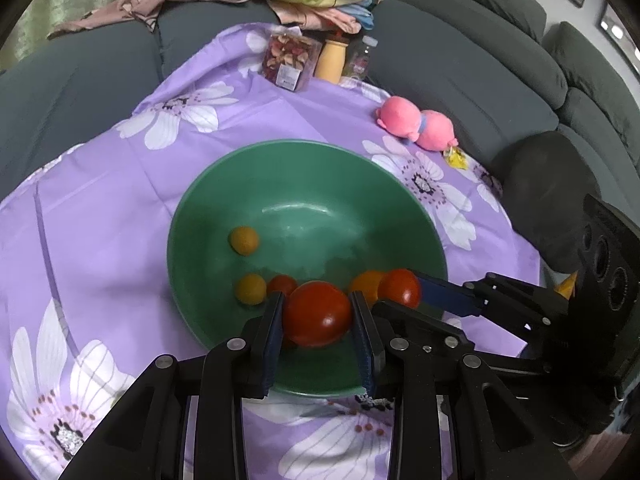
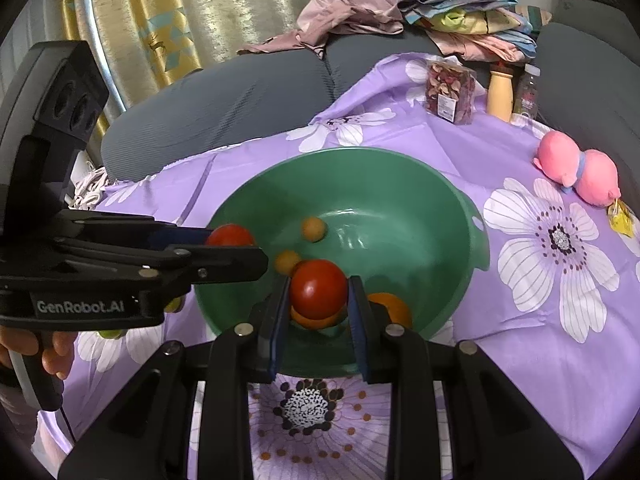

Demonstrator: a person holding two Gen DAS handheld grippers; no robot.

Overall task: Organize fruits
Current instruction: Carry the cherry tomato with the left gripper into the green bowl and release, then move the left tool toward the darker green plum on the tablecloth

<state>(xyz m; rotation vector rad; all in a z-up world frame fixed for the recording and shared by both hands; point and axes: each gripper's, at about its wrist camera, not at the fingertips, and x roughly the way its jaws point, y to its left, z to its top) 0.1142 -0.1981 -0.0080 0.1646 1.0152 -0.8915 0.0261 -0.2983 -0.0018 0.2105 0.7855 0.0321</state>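
Round tomato (image 1: 318, 314) (no long axis)

Glossy green plastic bowl (image 1: 208, 216) on smooth printed cloth (image 1: 100, 216).

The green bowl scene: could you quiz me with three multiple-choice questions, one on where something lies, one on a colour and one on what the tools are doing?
1. Where does the pink plush toy lie?
A. On the floor
B. On the purple flowered cloth
C. In a person's hand

2. What colour is the fruit held by the right gripper over the green bowl?
A. Red
B. Blue
C. White

3. How do the jaws of the left gripper stand?
A. Wide open and empty
B. Shut on a tomato
C. Shut on a spoon

Answers:
1 B: the toy rests on the cloth, apart from the bowl.
2 A: a red tomato sits between those jaws.
3 B: both pads press on the tomato's sides.
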